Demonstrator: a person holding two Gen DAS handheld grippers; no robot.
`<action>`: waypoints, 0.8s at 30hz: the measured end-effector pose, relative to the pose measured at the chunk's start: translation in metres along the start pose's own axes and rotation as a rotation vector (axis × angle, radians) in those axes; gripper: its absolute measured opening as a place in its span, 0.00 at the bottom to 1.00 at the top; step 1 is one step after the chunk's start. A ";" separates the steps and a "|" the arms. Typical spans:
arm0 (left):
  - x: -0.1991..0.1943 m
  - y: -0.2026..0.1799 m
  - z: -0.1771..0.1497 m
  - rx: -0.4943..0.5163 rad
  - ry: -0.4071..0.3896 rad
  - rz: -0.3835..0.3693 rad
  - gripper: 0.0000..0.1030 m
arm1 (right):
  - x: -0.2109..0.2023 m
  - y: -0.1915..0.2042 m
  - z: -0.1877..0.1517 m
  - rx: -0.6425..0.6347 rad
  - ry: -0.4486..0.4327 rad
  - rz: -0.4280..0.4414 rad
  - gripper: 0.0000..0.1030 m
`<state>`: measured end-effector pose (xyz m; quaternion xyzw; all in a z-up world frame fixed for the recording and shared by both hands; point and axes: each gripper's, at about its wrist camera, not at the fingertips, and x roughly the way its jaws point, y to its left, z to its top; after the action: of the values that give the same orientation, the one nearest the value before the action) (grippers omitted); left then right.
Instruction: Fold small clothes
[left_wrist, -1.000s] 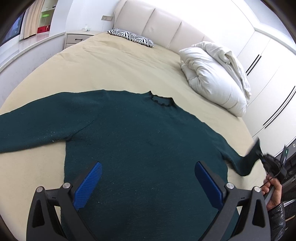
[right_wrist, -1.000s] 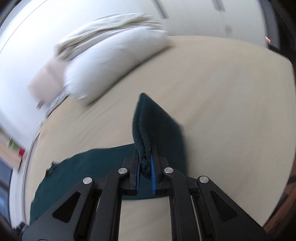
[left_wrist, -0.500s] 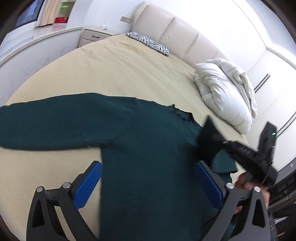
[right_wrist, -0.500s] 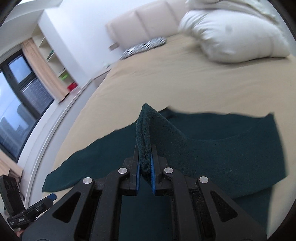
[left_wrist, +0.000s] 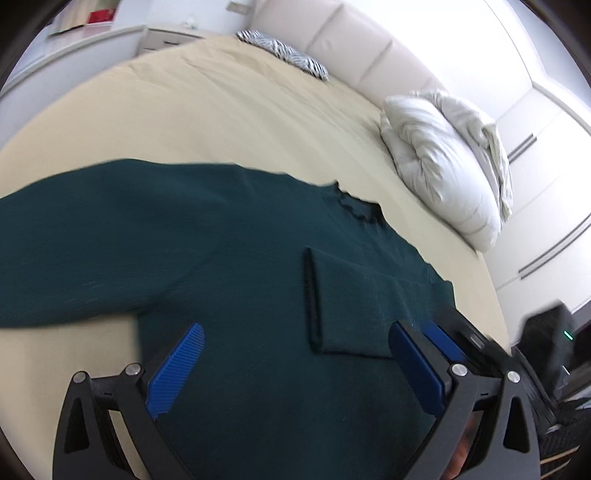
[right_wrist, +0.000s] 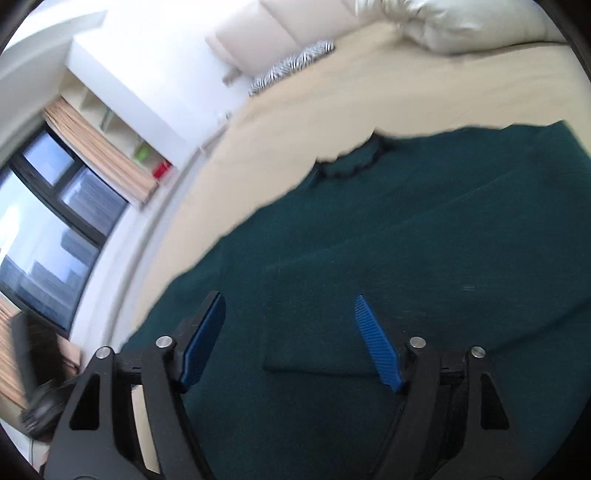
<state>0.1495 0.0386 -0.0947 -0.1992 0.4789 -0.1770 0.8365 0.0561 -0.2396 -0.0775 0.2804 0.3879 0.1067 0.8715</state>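
Note:
A dark green knit sweater (left_wrist: 240, 258) lies flat on the beige bed (left_wrist: 221, 122), collar (left_wrist: 354, 206) toward the headboard. Its right sleeve (left_wrist: 351, 306) is folded across the chest, the cuff end lying flat. My right gripper (right_wrist: 288, 299) hovers just over that cuff (right_wrist: 314, 321); its jaws are opening and the pads stand clear of the cloth. The other sleeve (left_wrist: 74, 240) stretches out straight to the left. My left gripper (left_wrist: 295, 339) is open above the sweater's lower body, with nothing between its fingers. The right gripper (left_wrist: 461, 332) shows beside its right finger.
A white pillow and bunched duvet (left_wrist: 443, 166) sit at the bed's right side. A zebra cushion (left_wrist: 284, 55) rests by the padded headboard. Wardrobe doors (left_wrist: 546, 184) stand on the right, a window (right_wrist: 48, 221) with curtains on the left.
My right gripper carried the sleeve cuff over the sweater's body, then opened and let it go; the sleeve now lies folded on the chest. My left gripper came lower and closer to the sweater.

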 end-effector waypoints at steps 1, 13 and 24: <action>0.011 -0.005 0.003 0.013 0.012 0.006 0.90 | -0.009 -0.002 0.005 -0.013 -0.006 -0.009 0.71; 0.095 -0.051 0.034 0.172 0.111 0.145 0.41 | -0.112 -0.074 0.016 0.014 -0.101 -0.118 0.62; 0.085 -0.063 0.036 0.284 0.051 0.192 0.09 | -0.111 -0.108 0.019 0.082 -0.096 -0.203 0.59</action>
<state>0.2154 -0.0512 -0.1083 -0.0278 0.4868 -0.1673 0.8569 -0.0085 -0.3802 -0.0609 0.2797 0.3763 -0.0115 0.8832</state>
